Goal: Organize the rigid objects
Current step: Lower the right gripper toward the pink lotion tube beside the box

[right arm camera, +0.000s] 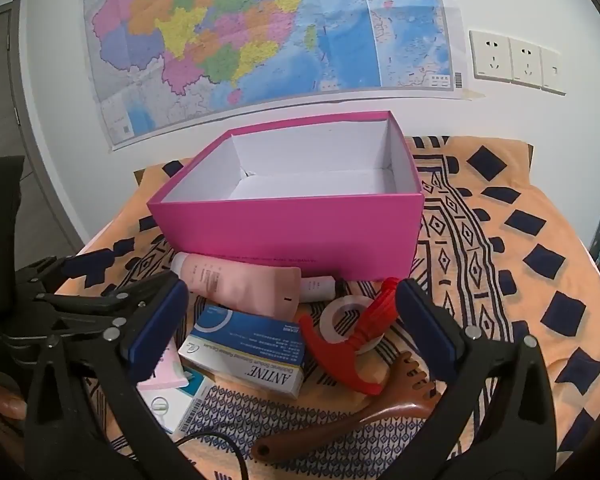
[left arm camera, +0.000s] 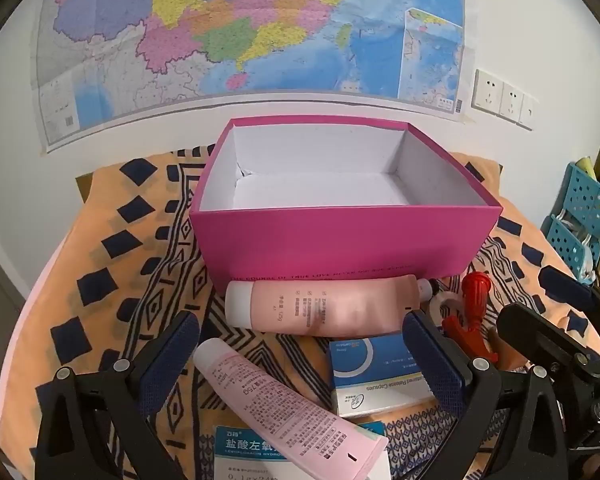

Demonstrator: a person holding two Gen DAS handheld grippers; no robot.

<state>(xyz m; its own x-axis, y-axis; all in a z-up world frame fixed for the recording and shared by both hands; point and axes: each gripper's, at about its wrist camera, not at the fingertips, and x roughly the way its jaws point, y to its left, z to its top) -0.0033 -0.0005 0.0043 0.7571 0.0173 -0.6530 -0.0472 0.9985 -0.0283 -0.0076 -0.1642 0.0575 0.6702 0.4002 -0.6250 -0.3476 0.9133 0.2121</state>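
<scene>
An empty pink box (left arm camera: 340,240) (right arm camera: 292,232) with a white inside stands on the patterned cloth. In front of it lie a pink tube with a white cap (left arm camera: 324,308) (right arm camera: 240,280), a second pink tube (left arm camera: 284,404), a blue-and-white medicine box (left arm camera: 376,376) (right arm camera: 248,348), another medicine box (left arm camera: 244,456), a tape roll (right arm camera: 346,320), a red plastic tool (left arm camera: 472,312) (right arm camera: 356,340) and a brown wooden scratcher (right arm camera: 348,412). My left gripper (left arm camera: 304,360) hangs open above the tubes. Over the medicine box and red tool, my right gripper (right arm camera: 296,328) is open too, holding nothing.
An orange cloth with dark diamonds (right arm camera: 520,240) covers the round table. A map (left arm camera: 240,32) and wall sockets (right arm camera: 516,60) are on the wall behind. Blue perforated baskets (left arm camera: 580,216) stand at the right. A black cable (right arm camera: 220,440) lies near the front edge.
</scene>
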